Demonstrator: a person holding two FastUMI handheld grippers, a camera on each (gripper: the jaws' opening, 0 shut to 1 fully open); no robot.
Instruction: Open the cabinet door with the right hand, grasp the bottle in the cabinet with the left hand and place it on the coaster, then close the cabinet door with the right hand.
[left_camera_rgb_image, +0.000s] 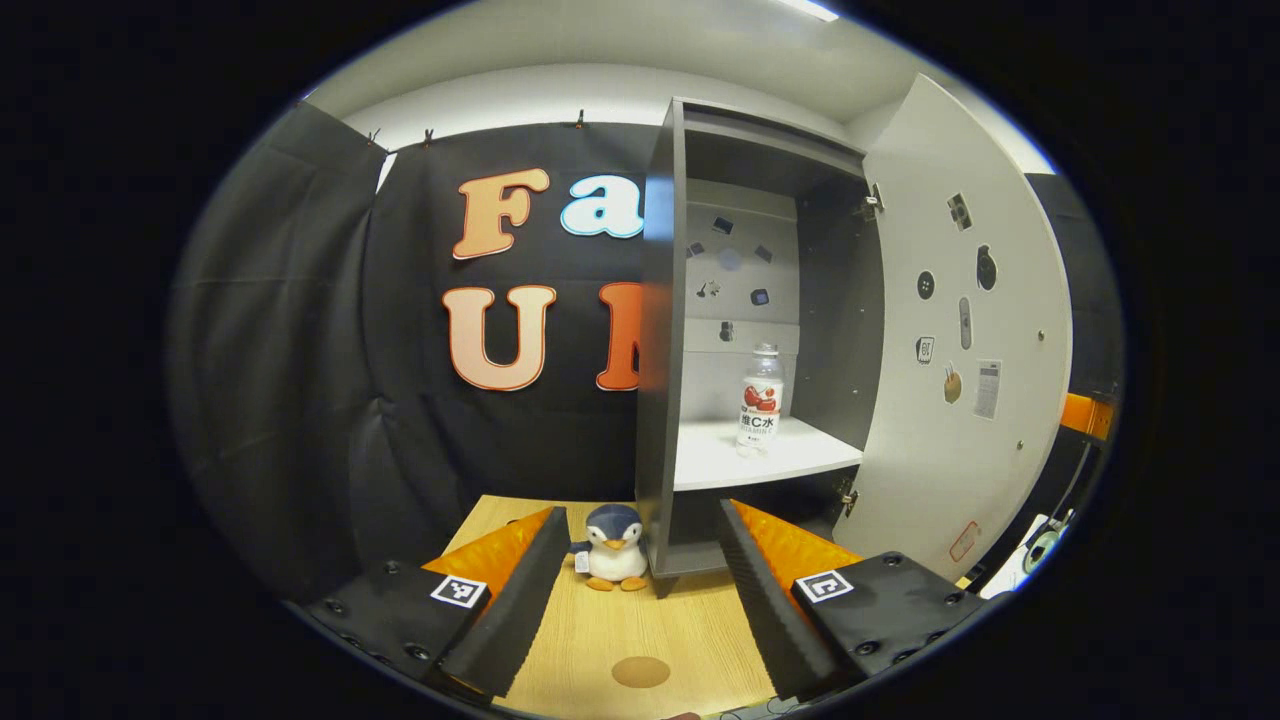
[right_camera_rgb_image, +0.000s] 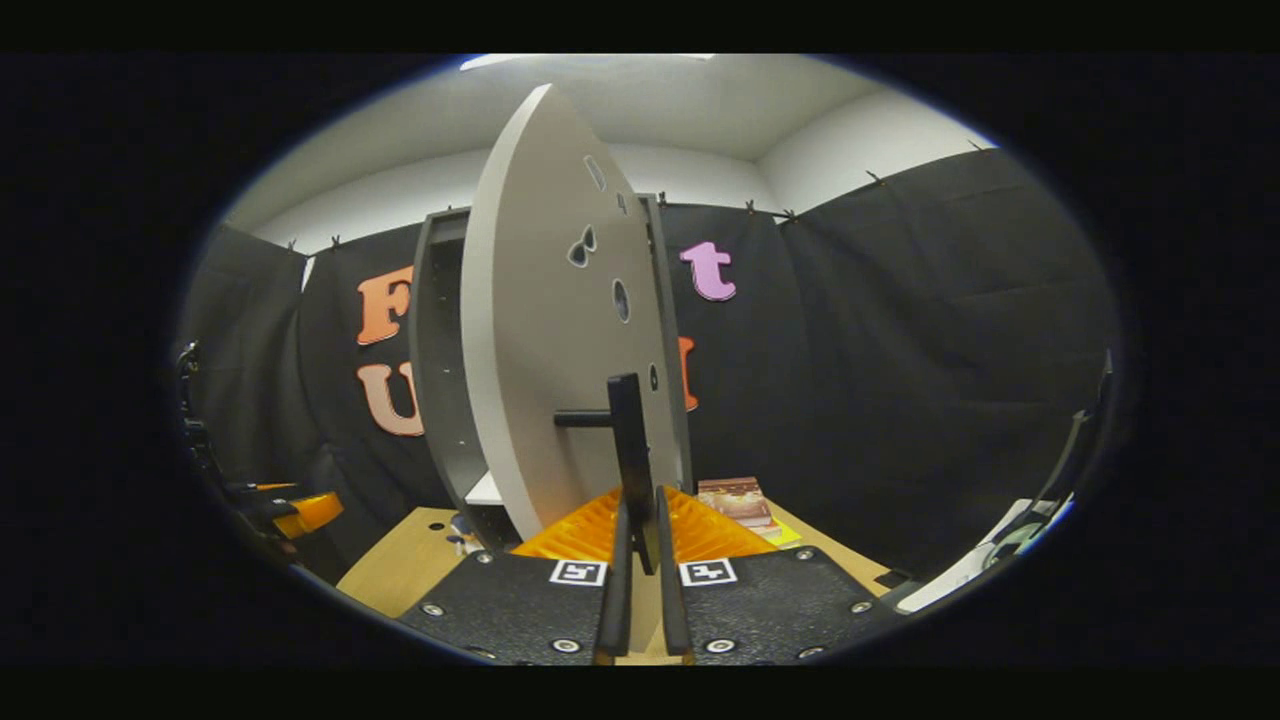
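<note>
The grey cabinet (left_camera_rgb_image: 658, 350) stands open on the wooden table (left_camera_rgb_image: 590, 630). A clear bottle (left_camera_rgb_image: 761, 400) with a red-and-white label stands upright on its white shelf (left_camera_rgb_image: 715, 460), towards the right. The door (left_camera_rgb_image: 960, 400) is swung far out to the right. A round brown coaster (left_camera_rgb_image: 640, 671) lies on the table near me. My left gripper (left_camera_rgb_image: 642, 512) is open and empty, low in front of the cabinet and short of the bottle. In the right gripper view, my right gripper (right_camera_rgb_image: 642, 505) is shut on the lower end of the black bar handle (right_camera_rgb_image: 628, 430) of the door (right_camera_rgb_image: 540, 330).
A small penguin plush (left_camera_rgb_image: 613, 548) sits on the table against the cabinet's left front corner, between the coaster and the cabinet. A printed booklet (right_camera_rgb_image: 738, 500) lies on the table behind the open door. The black cloth wall closes in the back and sides.
</note>
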